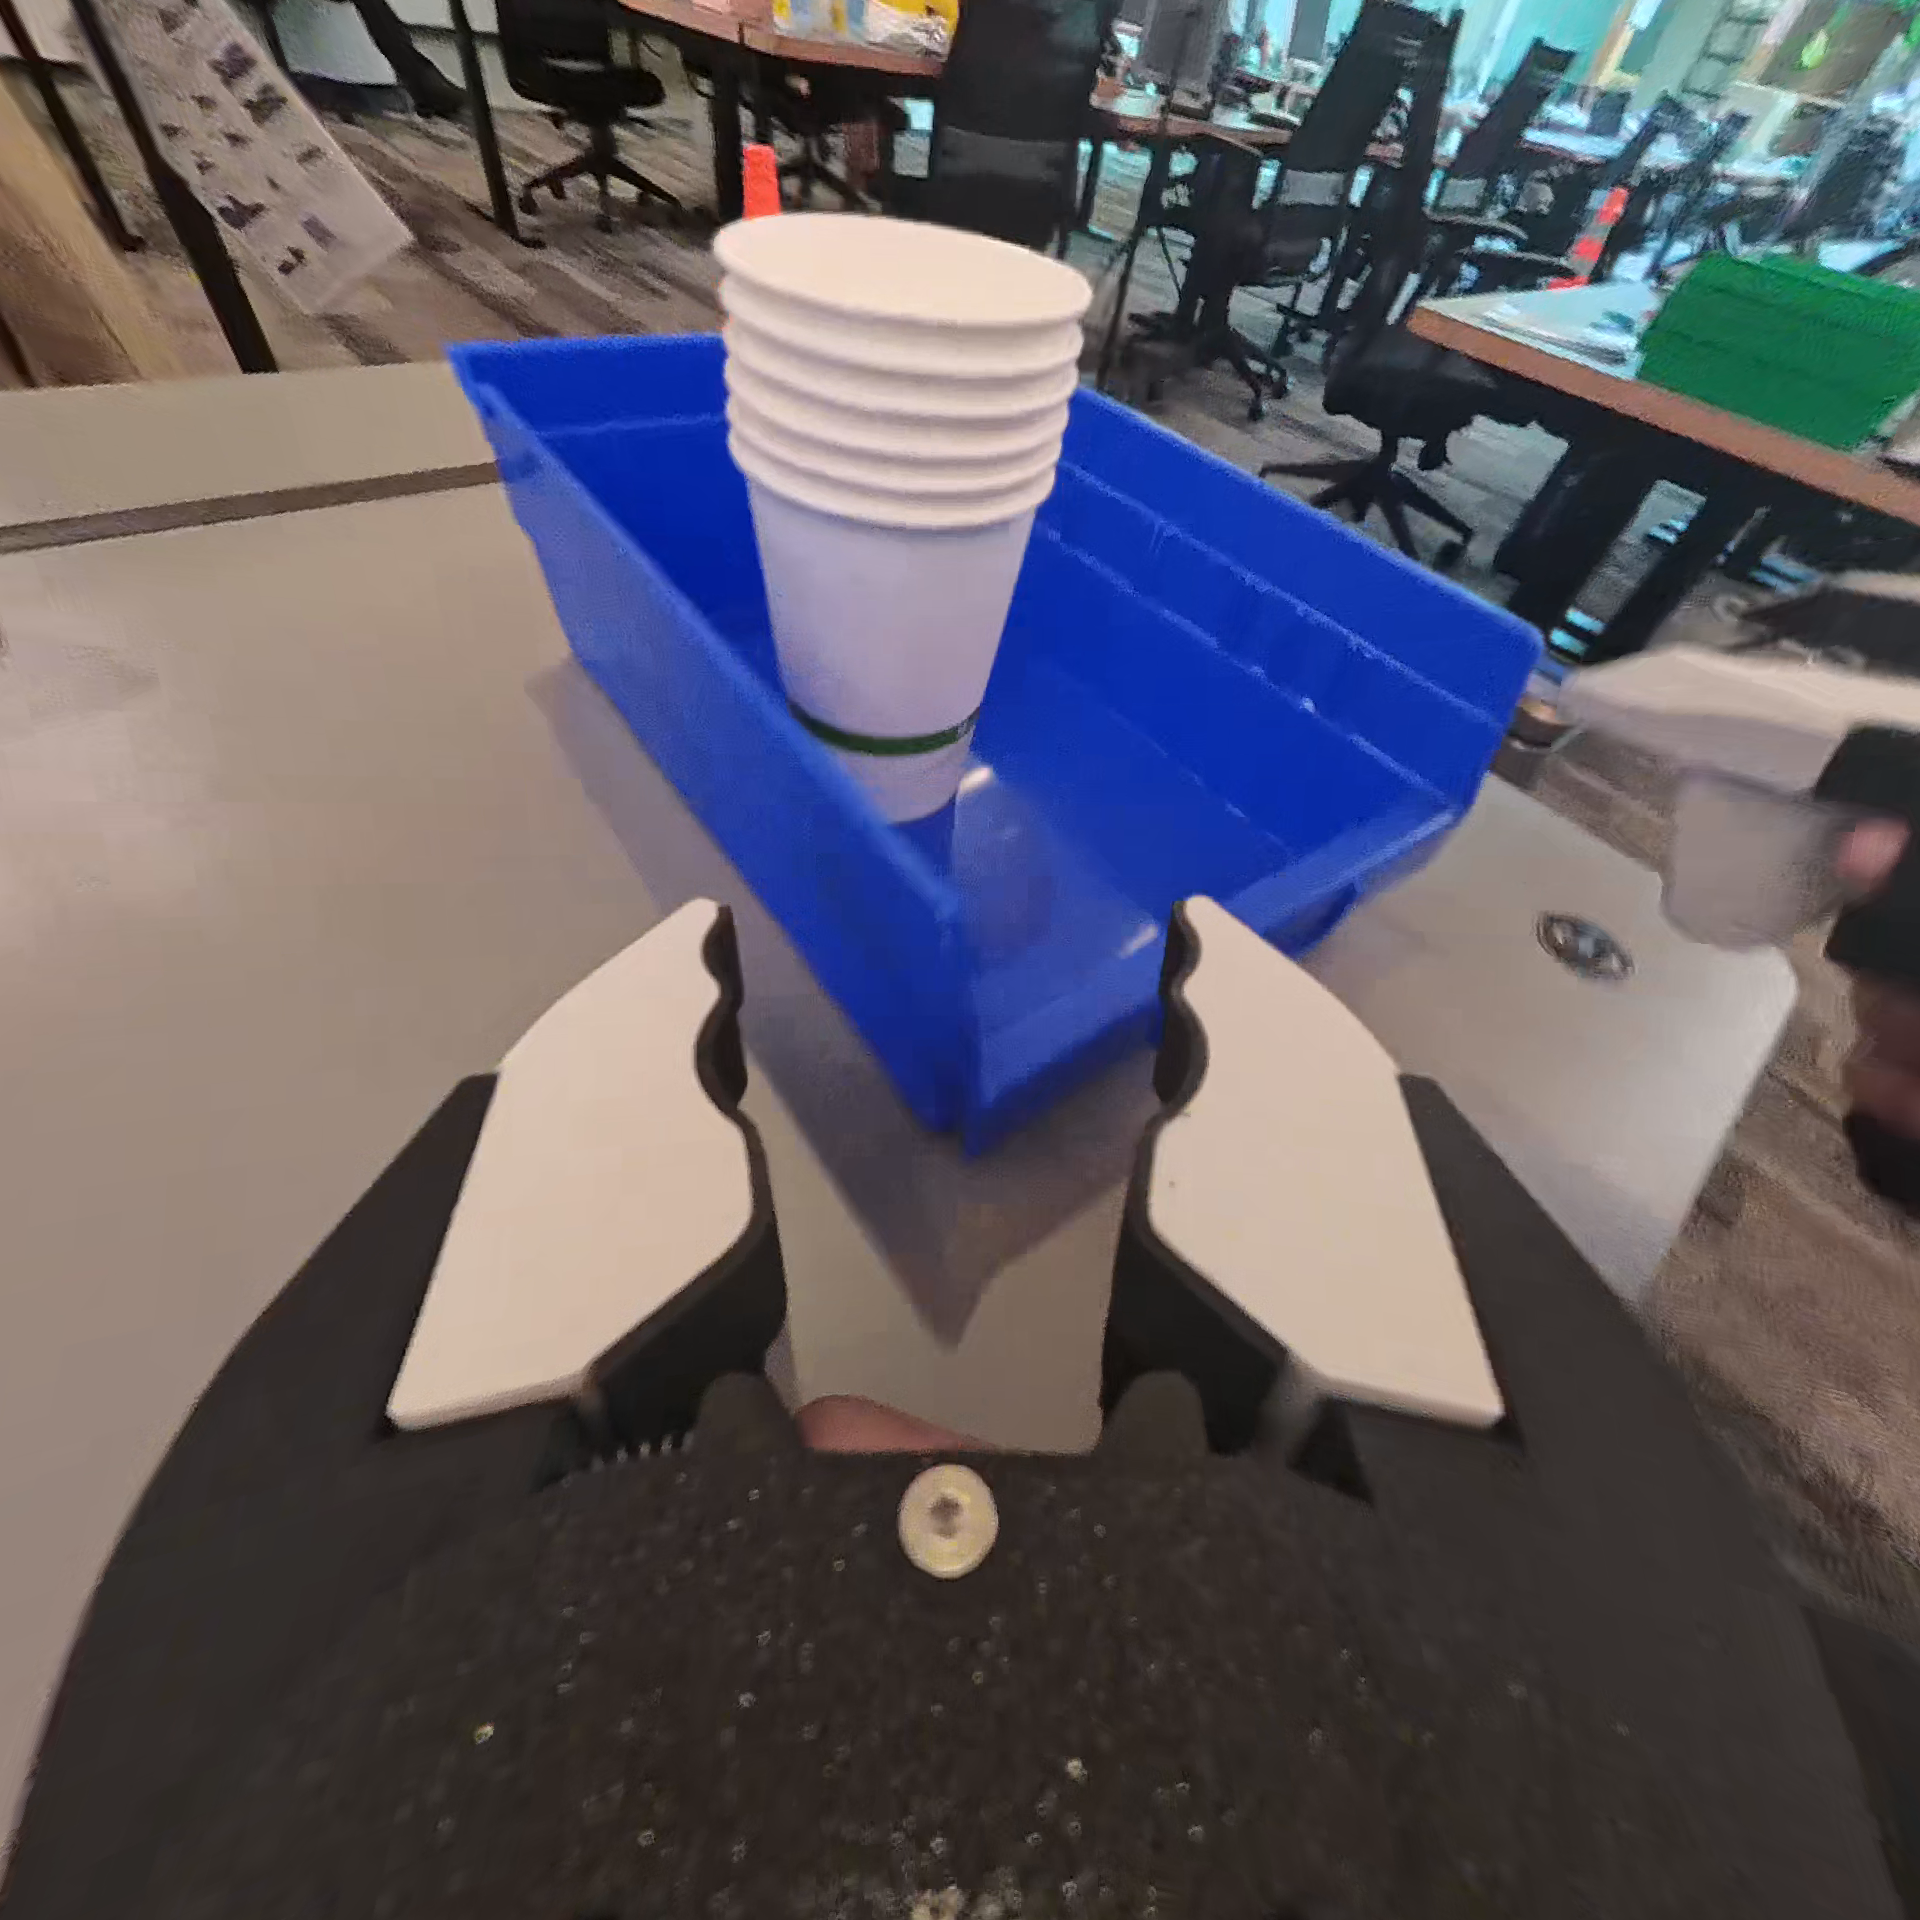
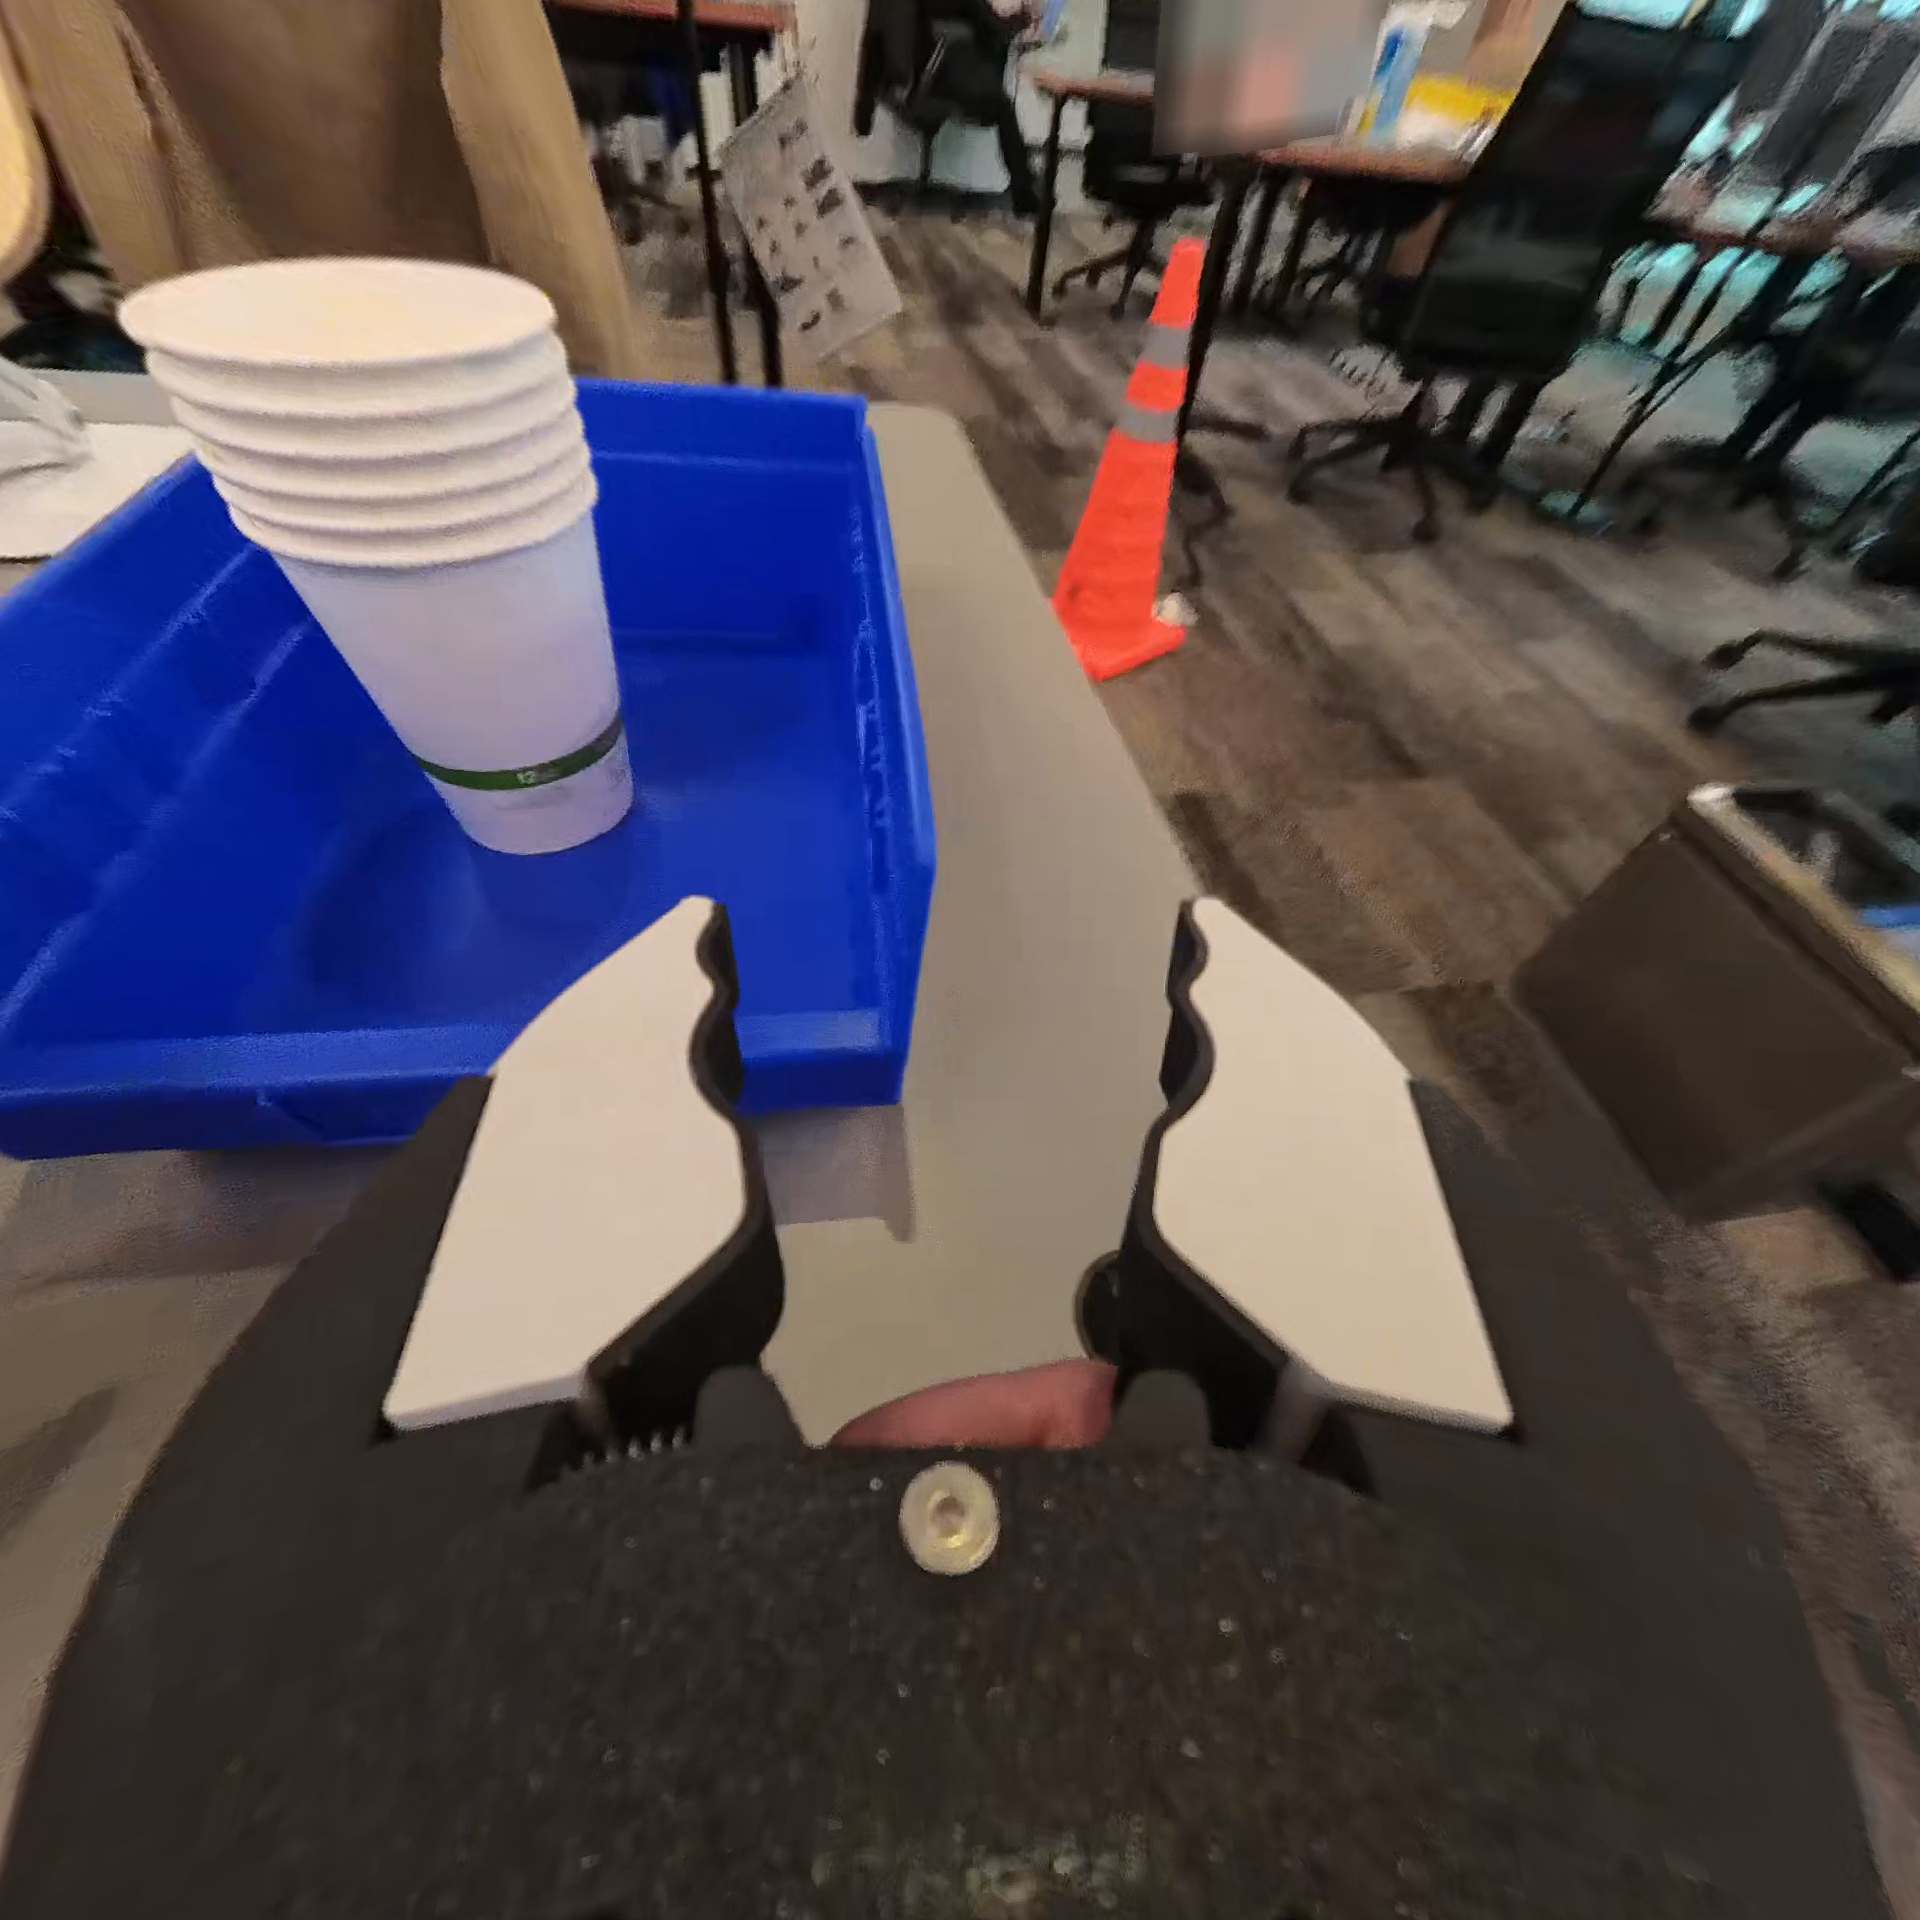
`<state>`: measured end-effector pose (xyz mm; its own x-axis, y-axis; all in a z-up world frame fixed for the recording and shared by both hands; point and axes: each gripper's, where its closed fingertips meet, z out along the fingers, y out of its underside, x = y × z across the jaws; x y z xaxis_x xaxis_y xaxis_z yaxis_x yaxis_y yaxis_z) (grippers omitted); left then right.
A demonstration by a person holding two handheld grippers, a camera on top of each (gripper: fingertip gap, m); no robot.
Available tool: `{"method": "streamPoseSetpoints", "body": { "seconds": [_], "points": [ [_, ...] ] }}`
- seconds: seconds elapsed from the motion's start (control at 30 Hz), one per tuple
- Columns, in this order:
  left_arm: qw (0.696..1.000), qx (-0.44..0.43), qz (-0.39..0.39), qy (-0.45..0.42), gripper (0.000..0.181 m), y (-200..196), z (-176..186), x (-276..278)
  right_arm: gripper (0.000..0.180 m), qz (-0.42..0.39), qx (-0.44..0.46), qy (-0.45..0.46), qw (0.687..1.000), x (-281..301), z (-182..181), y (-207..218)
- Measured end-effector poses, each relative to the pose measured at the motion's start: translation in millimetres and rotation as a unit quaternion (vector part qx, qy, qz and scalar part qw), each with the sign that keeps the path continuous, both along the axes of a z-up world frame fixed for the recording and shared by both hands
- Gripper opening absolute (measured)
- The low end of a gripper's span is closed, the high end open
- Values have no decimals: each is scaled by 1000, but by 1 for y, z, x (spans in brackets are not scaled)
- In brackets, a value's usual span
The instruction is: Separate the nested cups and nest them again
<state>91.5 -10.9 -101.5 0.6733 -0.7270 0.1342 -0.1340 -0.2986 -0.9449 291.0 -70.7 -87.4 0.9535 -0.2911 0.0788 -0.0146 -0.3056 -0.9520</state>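
A stack of several nested white paper cups (image 1: pixel 894 488) with a green band near the base stands upright inside a blue plastic bin (image 1: pixel 1195 665). It also shows in the right wrist view (image 2: pixel 416 520), in the same bin (image 2: pixel 790 727). My left gripper (image 1: pixel 951 925) is open and empty, just short of the bin's near corner, pointing at the stack. My right gripper (image 2: pixel 951 925) is open and empty, over the bin's near right corner and the table, with the stack ahead to its left. The right gripper also shows at the right edge of the left wrist view (image 1: pixel 1714 790).
The bin sits on a grey table (image 1: pixel 260 779), whose right edge (image 2: pixel 1039 831) runs close beside the bin. An orange traffic cone (image 2: pixel 1138 468) stands on the floor beyond. Office chairs and desks fill the background. A dark box (image 2: pixel 1745 1029) sits on the floor at right.
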Motion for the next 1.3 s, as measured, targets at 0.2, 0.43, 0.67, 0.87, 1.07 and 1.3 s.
{"method": "streamPoseSetpoints", "body": {
  "seconds": [0.2,0.43,0.67,0.87,1.07,1.3],
  "points": [
    [994,-87,71,-5,47,33,-33,29,73,22,-32,55,998,9,-36,32],
    [988,-73,133,43,11,53,-33,0,32,52,23,148,987,-11,-39,66],
    [975,-47,208,62,3,63,-28,-31,5,3,-2,143,990,-48,-38,70],
    [971,-48,223,71,3,52,-20,-98,4,54,-18,152,987,-117,-37,67],
    [952,-52,294,63,3,51,-6,-220,4,148,-26,144,978,-239,-29,88],
    [930,-56,357,63,2,51,-10,-322,5,221,-44,115,967,-334,-28,113]
  ]
}}
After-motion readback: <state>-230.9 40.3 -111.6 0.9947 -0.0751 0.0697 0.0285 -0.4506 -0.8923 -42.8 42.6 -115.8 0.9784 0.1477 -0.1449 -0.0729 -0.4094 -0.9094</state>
